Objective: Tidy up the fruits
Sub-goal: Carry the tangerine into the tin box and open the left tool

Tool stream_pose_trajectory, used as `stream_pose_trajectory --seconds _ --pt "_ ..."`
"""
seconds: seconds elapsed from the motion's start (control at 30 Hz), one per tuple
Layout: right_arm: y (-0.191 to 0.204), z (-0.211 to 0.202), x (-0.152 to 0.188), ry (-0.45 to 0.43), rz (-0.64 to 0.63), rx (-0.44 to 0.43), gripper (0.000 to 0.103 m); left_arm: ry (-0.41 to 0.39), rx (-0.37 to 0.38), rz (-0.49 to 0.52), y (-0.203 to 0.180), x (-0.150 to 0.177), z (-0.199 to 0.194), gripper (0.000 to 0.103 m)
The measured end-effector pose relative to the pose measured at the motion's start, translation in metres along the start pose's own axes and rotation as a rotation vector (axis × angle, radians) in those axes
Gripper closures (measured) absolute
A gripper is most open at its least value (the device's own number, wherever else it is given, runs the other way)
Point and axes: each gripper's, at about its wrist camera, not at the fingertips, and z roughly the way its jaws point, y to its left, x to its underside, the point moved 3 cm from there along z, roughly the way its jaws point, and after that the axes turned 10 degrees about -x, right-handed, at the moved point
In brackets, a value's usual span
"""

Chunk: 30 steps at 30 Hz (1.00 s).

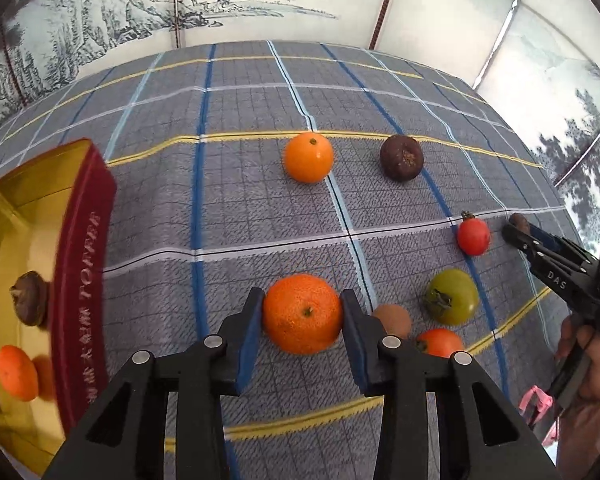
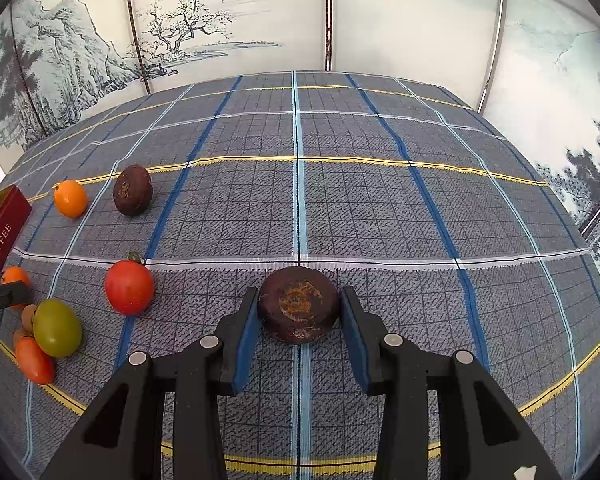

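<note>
In the left wrist view my left gripper (image 1: pixel 302 312) is open with its jaws on either side of a large orange (image 1: pixel 302 313) on the plaid cloth, pads close to the fruit. In the right wrist view my right gripper (image 2: pixel 299 306) is open around a dark brown-purple fruit (image 2: pixel 298 304) on the cloth. Loose on the cloth lie a smaller orange (image 1: pixel 308 157), another dark fruit (image 1: pixel 401 157), a red tomato (image 1: pixel 473 235), a green persimmon (image 1: pixel 453 297), a brown kiwi (image 1: pixel 394 319) and a red-orange fruit (image 1: pixel 440 342).
A gold-lined red box (image 1: pixel 85 248) labelled TOFFEE stands at the left, holding a dark fruit (image 1: pixel 29 298) and a small orange (image 1: pixel 15 372). The right gripper's body (image 1: pixel 556 264) shows at the right edge. A painted folding screen (image 2: pixel 220 28) backs the table.
</note>
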Motion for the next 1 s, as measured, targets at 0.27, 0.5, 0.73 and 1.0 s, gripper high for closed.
stream_pose_trajectory --seconds 0.27,0.5,0.73,1.0 --pt "0.0 0.0 0.0 0.0 0.0 0.0 0.065 -0.08 -0.029 -0.051 0.039 -0.007 -0.052 0.064" --pt "0.0 0.0 0.0 0.0 0.0 0.0 0.065 -0.142 -0.168 -0.127 0.115 -0.014 -0.081 0.064" --pt "0.0 0.0 0.0 0.0 -0.001 0.001 0.065 -0.107 -0.275 -0.242 0.197 -0.009 -0.072 0.064" --pt "0.0 0.0 0.0 0.0 0.0 0.001 0.065 -0.015 -0.302 -0.277 0.234 0.003 -0.039 0.064"
